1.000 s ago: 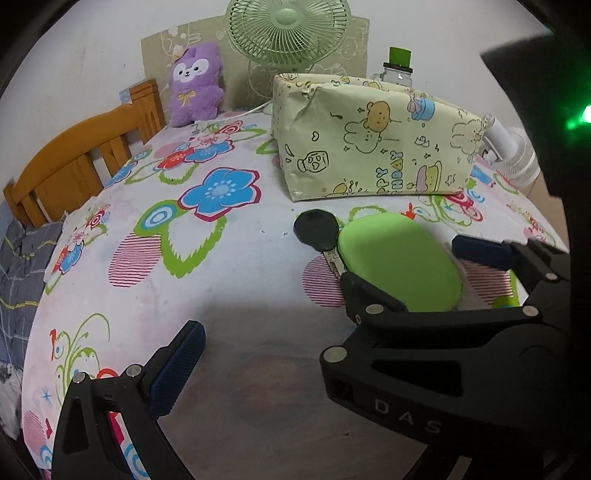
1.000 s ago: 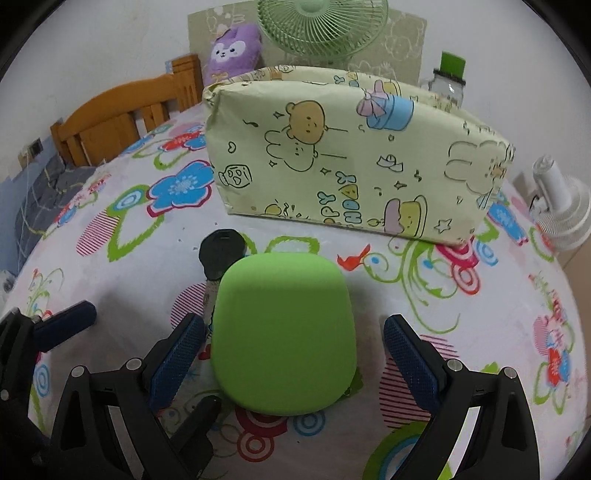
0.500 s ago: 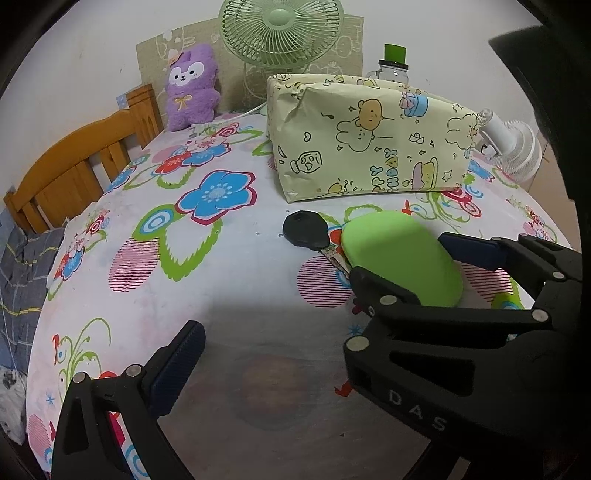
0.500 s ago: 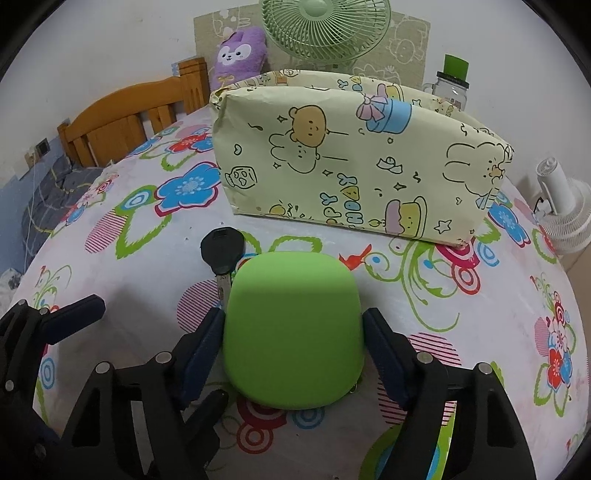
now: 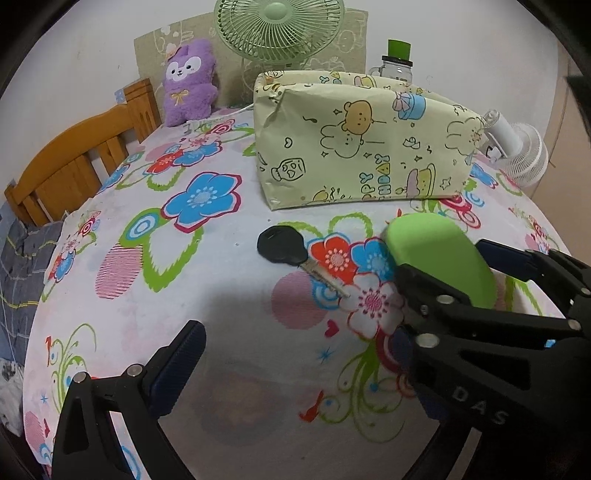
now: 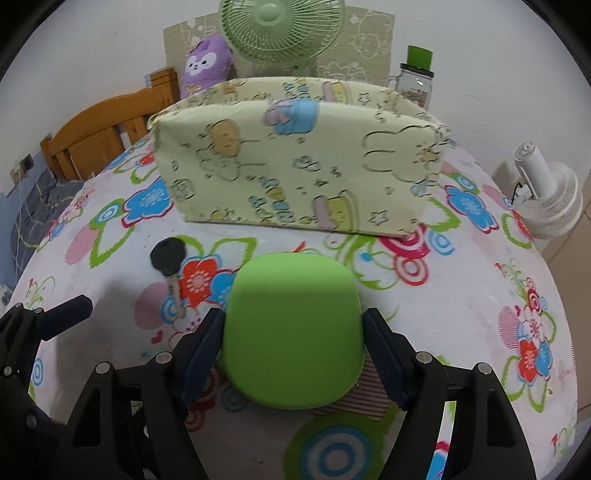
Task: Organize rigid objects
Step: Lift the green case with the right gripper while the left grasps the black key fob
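A green rounded case (image 6: pixel 291 328) sits between the blue pads of my right gripper (image 6: pixel 293 326), which is shut on its sides and holds it low over the flowered tablecloth. In the left wrist view the same case (image 5: pixel 439 258) and right gripper (image 5: pixel 458 269) show at the right. A black-headed key (image 5: pixel 282 245) lies flat on the cloth to the left of the case, its blade fully in sight; the right wrist view has the key (image 6: pixel 168 254) too. My left gripper (image 5: pixel 295 354) stands open over bare cloth, its right finger mostly hidden behind the right gripper.
An open box wrapped in cartoon paper (image 6: pixel 295 158) stands behind the case. Behind it are a green fan (image 6: pixel 282 26), a purple plush toy (image 5: pixel 188 83) and a jar with a green lid (image 6: pixel 415 85). A white fan (image 6: pixel 550 199) lies off the right edge, a wooden chair (image 5: pixel 70 162) at left.
My right gripper closed on the green case and carried it to the right, off the key, whose blade now shows. The left gripper stayed where it was.
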A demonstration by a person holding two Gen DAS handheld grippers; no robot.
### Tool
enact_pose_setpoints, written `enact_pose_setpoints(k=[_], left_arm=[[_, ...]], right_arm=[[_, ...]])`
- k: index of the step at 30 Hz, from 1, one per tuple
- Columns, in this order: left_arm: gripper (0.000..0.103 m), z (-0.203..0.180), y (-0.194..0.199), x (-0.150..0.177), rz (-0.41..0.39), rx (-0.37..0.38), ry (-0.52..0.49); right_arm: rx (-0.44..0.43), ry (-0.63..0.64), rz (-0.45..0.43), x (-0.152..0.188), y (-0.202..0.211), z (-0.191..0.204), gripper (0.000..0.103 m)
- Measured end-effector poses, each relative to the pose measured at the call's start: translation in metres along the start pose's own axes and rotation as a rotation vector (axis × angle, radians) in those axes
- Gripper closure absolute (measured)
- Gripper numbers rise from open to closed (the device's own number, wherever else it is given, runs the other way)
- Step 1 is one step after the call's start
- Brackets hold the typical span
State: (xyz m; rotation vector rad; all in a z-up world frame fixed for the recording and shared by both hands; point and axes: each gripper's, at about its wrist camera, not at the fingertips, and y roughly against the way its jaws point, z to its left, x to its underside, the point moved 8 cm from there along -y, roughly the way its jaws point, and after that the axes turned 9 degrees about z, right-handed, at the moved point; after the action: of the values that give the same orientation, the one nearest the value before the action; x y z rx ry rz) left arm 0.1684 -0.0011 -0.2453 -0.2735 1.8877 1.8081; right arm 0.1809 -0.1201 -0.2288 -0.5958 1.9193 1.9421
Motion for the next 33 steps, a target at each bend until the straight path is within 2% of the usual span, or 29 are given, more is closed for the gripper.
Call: enact_pose_setpoints(k=[7,12,16,18,20,24,31,33], left_arm=[[0.008,0.002,-0.009,-0.017,0.009,-0.021,0.026],[0.010,0.003,-0.015,-0.027,0.006,-0.034,0.025],[0.020,0.009,-0.019,-0.036,-0.012,-0.031,0.047],[0.022,0.012,-0.022,-0.038,0.000,-0.002,0.064],[0.033,0.014,-0.022,-0.041,-0.001,-0.001,0.072],[0.042,0.012,-0.022,-0.043,-0.004,0.009,0.061],[0.071,0.006,-0.020,-0.047,-0.010,0.025,0.056],[0.071,0.007,-0.020,-0.048,-0.007,0.035,0.073]], right_arm=[[0.005,-0.029,-0.007,-0.010,0.001,-0.018,0.026],[-0.002,-0.059,-0.001,-0.016,-0.006,-0.025,0.026],[0.001,-0.078,-0.004,-0.023,-0.008,-0.030,0.026],[0.002,-0.088,-0.009,-0.026,-0.008,-0.032,0.026],[-0.002,-0.100,-0.014,-0.028,-0.008,-0.033,0.026],[-0.024,-0.128,-0.008,-0.028,-0.009,-0.034,0.026],[-0.024,-0.129,-0.021,-0.028,-0.005,-0.035,0.026],[-0.005,-0.110,-0.015,-0.026,-0.005,-0.036,0.026]])
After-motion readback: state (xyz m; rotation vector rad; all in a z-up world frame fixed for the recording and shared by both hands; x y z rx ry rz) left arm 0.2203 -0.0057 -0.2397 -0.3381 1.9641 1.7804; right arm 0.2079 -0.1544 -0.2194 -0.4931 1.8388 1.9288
